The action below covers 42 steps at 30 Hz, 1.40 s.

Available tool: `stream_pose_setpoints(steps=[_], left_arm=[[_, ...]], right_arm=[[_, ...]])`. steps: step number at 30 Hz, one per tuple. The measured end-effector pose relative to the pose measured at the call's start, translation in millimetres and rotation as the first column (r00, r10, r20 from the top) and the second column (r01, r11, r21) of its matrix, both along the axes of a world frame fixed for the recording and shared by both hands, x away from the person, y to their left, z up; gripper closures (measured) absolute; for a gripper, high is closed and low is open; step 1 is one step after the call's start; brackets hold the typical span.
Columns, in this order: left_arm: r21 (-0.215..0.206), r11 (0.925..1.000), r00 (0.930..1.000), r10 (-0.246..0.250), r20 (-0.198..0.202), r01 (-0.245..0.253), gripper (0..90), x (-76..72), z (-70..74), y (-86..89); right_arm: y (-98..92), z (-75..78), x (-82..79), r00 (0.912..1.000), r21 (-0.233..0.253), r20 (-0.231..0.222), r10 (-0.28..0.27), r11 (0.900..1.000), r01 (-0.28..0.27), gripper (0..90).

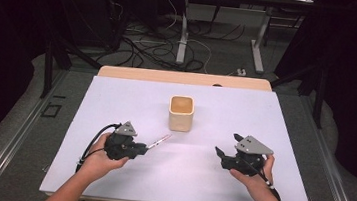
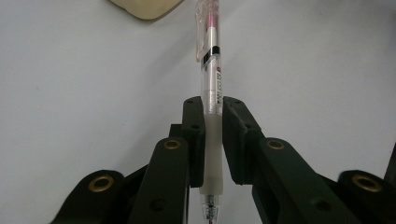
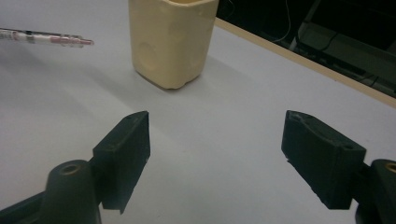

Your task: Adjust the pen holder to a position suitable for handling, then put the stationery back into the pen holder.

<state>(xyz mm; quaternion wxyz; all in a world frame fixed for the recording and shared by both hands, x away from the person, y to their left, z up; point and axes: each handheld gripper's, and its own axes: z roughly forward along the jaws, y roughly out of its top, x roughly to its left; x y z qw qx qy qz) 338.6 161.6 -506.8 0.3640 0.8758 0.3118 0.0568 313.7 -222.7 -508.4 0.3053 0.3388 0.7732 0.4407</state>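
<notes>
The left gripper [image 2: 213,140] has its jaws clamped on a clear plastic pen with a pink core [image 2: 211,84], pointing toward the cream square plastic cup [image 1: 181,113] on the white tabletop [image 1: 265,119]. The right gripper [image 3: 217,154] hovers nearby, jaws wide apart, holding nothing.

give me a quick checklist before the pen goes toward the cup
1. Left tongs shut on the pen: ok.
2. Grip sits on the pen's rubber sleeve, clip end pointing forward: ok.
3. Cup upright, mouth open: ok.
4. Cup inside free of other things: cannot tell.
5. Table between pen and cup clear: ok.
6. Right tongs open and apart from the cup, so not steadying it: not ok.
</notes>
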Motion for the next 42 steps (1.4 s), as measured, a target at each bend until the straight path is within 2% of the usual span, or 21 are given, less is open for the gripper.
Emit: stream_pose_setpoints(steps=[7, 12, 13, 14, 15, 16, 17, 19, 20, 21, 25, 29, 32, 33, 34, 35, 37, 38, 40, 41, 42], left_arm=[[-0.007, 0.9997, 0.9996, -0.026, -0.011, 0.025, 79.4, 1.1, 1.6, -10.9], [-0.010, 0.9992, 0.9992, -0.039, -0.009, 0.039, 79.4, 2.5, 2.0, -19.7], [-0.011, 0.9989, 0.9989, -0.045, -0.008, 0.045, 79.4, 3.0, 2.9, -21.1], [-0.021, 0.9991, 0.9993, -0.038, -0.007, 0.037, 79.4, 3.0, 3.3, -23.5], [-0.022, 0.9987, 0.9989, -0.046, -0.007, 0.046, 79.4, 4.2, 4.5, -24.6], [-0.031, 0.9987, 0.9992, -0.040, -0.005, 0.040, 79.4, 4.7, 4.7, -26.7], [-0.027, 0.9984, 0.9987, -0.051, -0.012, 0.050, 79.4, 6.1, 6.0, -27.8], [-0.032, 0.9979, 0.9982, -0.058, -0.014, 0.057, 79.4, 8.4, 6.5, -31.5], [-0.036, 0.9979, 0.9984, -0.055, -0.015, 0.054, 79.4, 9.1, 6.1, -33.7], [-0.033, 0.9976, 0.9979, -0.061, -0.019, 0.061, 79.4, 10.3, 6.4, -35.3], [-0.032, 0.9970, 0.9969, -0.072, -0.030, 0.071, 79.5, 14.1, 5.9, -42.3], [-0.032, 0.9970, 0.9969, -0.072, -0.032, 0.071, 79.4, 16.5, 4.9, -48.6], [-0.032, 0.9965, 0.9961, -0.079, -0.040, 0.078, 79.5, 17.7, 4.8, -52.5], [-0.028, 0.9961, 0.9956, -0.085, -0.039, 0.084, 79.4, 18.4, 4.9, -53.3], [-0.031, 0.9961, 0.9956, -0.084, -0.042, 0.083, 79.4, 18.9, 4.7, -54.7], [-0.031, 0.9967, 0.9963, -0.076, -0.040, 0.075, 79.4, 18.7, 4.1, -56.4], [-0.030, 0.9962, 0.9956, -0.083, -0.043, 0.082, 79.4, 20.0, 3.9, -58.2], [-0.025, 0.9962, 0.9951, -0.085, -0.051, 0.084, 79.5, 20.3, 4.0, -59.2], [-0.021, 0.9958, 0.9942, -0.090, -0.059, 0.089, 79.5, 21.0, 3.8, -61.1], [-0.019, 0.9957, 0.9936, -0.091, -0.066, 0.090, 79.5, 21.0, 4.1, -61.8], [-0.018, 0.9956, 0.9935, -0.093, -0.067, 0.092, 79.5, 21.0, 3.8, -62.5]], right_arm=[[14.1, 2.4, -3.9, 0.9979, -0.074, 0.027, 0.059, 0.996, -0.057, 30.4], [29.4, 5.6, -6.2, 0.9928, -0.158, 0.037, 0.114, 0.982, -0.107, 33.2], [29.4, 5.6, -6.2, 0.9928, -0.158, 0.037, 0.114, 0.982, -0.107, 33.2], [35.4, 6.8, -7.4, 0.9884, -0.205, 0.048, 0.144, 0.970, -0.131, 34.3], [35.4, 6.8, -7.4, 0.9884, -0.205, 0.048, 0.144, 0.970, -0.131, 34.3], [41.6, 7.6, -8.7, 0.9808, -0.254, 0.065, 0.184, 0.954, -0.162, 34.6], [41.6, 7.6, -8.7, 0.9808, -0.254, 0.065, 0.184, 0.954, -0.162, 34.6], [48.1, 7.6, -9.3, 0.9707, -0.299, 0.084, 0.225, 0.935, -0.191, 34.6], [54.2, 6.8, -10.1, 0.9640, -0.347, 0.100, 0.246, 0.917, -0.198, 34.5], [54.2, 6.8, -10.1, 0.9640, -0.347, 0.100, 0.246, 0.917, -0.198, 34.5], [63.7, 4.5, -9.7, 0.9520, -0.407, 0.116, 0.283, 0.888, -0.214, 35.3], [71.6, 2.0, -9.8, 0.9374, -0.481, 0.139, 0.319, 0.849, -0.218, 35.6], [77.4, -0.5, -10.9, 0.9207, -0.539, 0.150, 0.360, 0.810, -0.229, 36.0], [79.3, -1.6, -11.3, 0.9124, -0.562, 0.158, 0.378, 0.794, -0.231, 37.3], [80.8, -2.3, -12.3, 0.9035, -0.591, 0.158, 0.398, 0.771, -0.237, 38.8], [83.3, -4.1, -13.7, 0.8997, -0.606, 0.173, 0.401, 0.763, -0.224, 39.9], [87.0, -7.3, -14.8, 0.8851, -0.652, 0.168, 0.434, 0.722, -0.230, 41.8], [88.2, -9.3, -14.7, 0.8728, -0.672, 0.173, 0.456, 0.703, -0.234, 42.7], [91.6, -12.7, -14.9, 0.8572, -0.705, 0.173, 0.485, 0.669, -0.236, 45.1], [95.3, -16.7, -15.3, 0.8358, -0.735, 0.175, 0.520, 0.634, -0.241, 46.7], [95.3, -16.7, -15.3, 0.8358, -0.735, 0.175, 0.520, 0.634, -0.241, 46.7]])
